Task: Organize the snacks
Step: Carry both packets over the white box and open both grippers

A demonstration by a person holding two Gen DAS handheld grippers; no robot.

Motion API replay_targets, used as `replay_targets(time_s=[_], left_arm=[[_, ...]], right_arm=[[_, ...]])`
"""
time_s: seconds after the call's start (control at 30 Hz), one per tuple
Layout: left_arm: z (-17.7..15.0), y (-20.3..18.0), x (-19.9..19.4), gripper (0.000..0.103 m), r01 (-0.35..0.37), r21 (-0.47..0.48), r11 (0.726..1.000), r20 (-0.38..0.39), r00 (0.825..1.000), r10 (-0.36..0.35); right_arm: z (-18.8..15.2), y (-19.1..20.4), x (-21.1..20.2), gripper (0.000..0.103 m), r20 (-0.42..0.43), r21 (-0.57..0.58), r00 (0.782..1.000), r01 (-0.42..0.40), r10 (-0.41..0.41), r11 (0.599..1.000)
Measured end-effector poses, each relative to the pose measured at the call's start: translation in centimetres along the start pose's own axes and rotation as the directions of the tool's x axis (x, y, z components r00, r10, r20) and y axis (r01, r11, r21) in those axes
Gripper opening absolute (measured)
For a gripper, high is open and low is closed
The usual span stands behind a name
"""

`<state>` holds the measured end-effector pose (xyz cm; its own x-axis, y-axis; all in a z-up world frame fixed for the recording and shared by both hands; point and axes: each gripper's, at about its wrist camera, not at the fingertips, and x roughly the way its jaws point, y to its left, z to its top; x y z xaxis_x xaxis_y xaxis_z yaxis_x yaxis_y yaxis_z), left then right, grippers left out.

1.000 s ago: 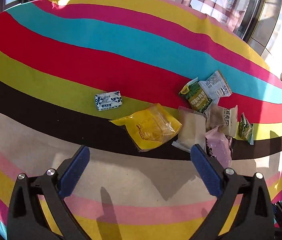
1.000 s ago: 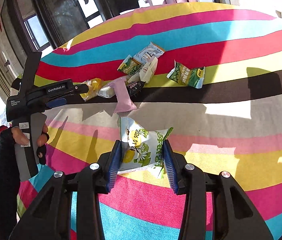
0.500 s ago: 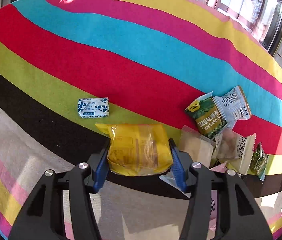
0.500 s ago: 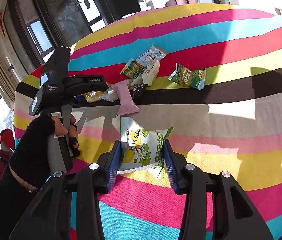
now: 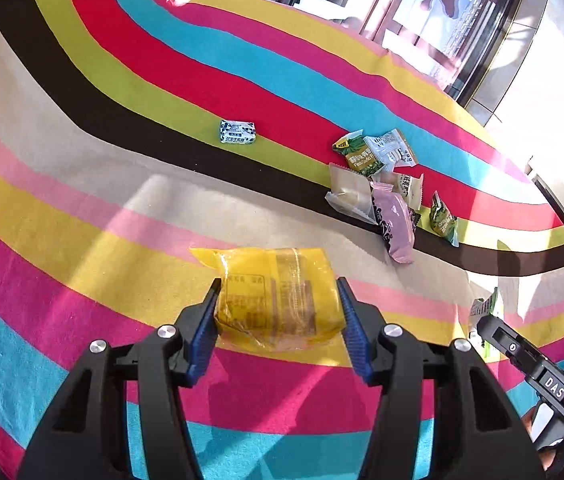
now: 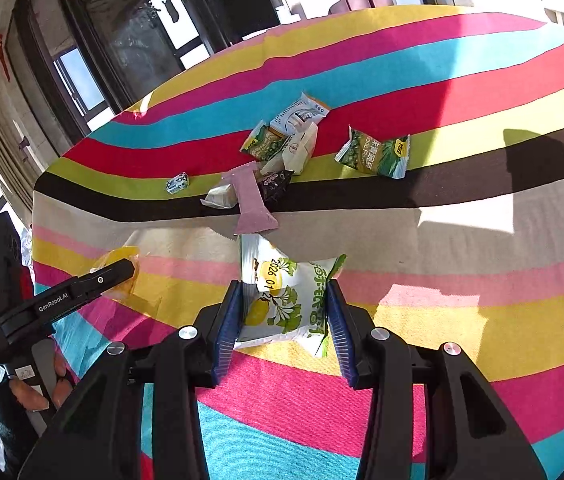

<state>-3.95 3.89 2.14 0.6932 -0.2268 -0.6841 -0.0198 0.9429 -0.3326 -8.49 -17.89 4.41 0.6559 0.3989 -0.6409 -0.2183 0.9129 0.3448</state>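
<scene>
My left gripper (image 5: pixel 278 312) is shut on a yellow snack packet (image 5: pixel 278 296), held over the near yellow and pink stripes of the cloth. My right gripper (image 6: pixel 284 312) is shut on a white packet with green leaves and a lemon (image 6: pixel 286 296). From the right wrist view the left gripper (image 6: pixel 118 276) shows at the left with the yellow packet (image 6: pixel 120 258) partly hidden behind it. A heap of snacks (image 5: pixel 378 188) lies on the black and green stripes, with a pink packet (image 6: pixel 252 200) at its near edge.
A small blue-white packet (image 5: pixel 237 133) lies alone on the green stripe. A green pea packet (image 6: pixel 376 154) sits right of the heap. The striped tablecloth (image 5: pixel 82 160) covers the table; windows stand behind its far edge. A person's hand (image 6: pixel 34 392) holds the left tool.
The left gripper closed on the yellow packet and carried it away from the heap toward the near stripes. The right gripper has kept still with its packet.
</scene>
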Motion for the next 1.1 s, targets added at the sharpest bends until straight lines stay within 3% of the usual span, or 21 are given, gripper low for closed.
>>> replay_targets(time_s=[0.23,0.43,0.67,0.87,1.1], left_arm=[[-1.3,1.5,-2.3,0.055,0.031,-0.014,0.999,0.015,0.999,-0.030],[-2.4,1.2,-4.1,0.055,-0.001,0.026,1.000,0.036,0.999,0.000],[-4.6,1.4,-7.6,0.055,-0.085,0.121,0.989,0.078,0.994,0.075],[-6.5,3.7,-10.0,0.055,-0.093,0.095,0.991,0.079,0.993,0.085],[-8.7,6.9,-13.2,0.055,-0.133,0.063,0.989,0.101,0.987,0.126]], right_arm=[[0.0,0.2,0.5,0.042,-0.027,-0.009,0.999,0.019,-0.019,1.000],[-0.5,1.8,0.5,0.042,-0.056,-0.085,0.997,0.054,-0.059,0.995],[-3.6,5.8,-1.4,0.042,-0.076,-0.131,0.996,-0.047,0.037,0.990],[-5.5,10.5,-1.9,0.042,-0.115,-0.187,0.986,-0.143,0.123,0.972],[-8.1,17.3,-2.3,0.042,-0.166,-0.315,0.966,-0.241,0.196,0.918]])
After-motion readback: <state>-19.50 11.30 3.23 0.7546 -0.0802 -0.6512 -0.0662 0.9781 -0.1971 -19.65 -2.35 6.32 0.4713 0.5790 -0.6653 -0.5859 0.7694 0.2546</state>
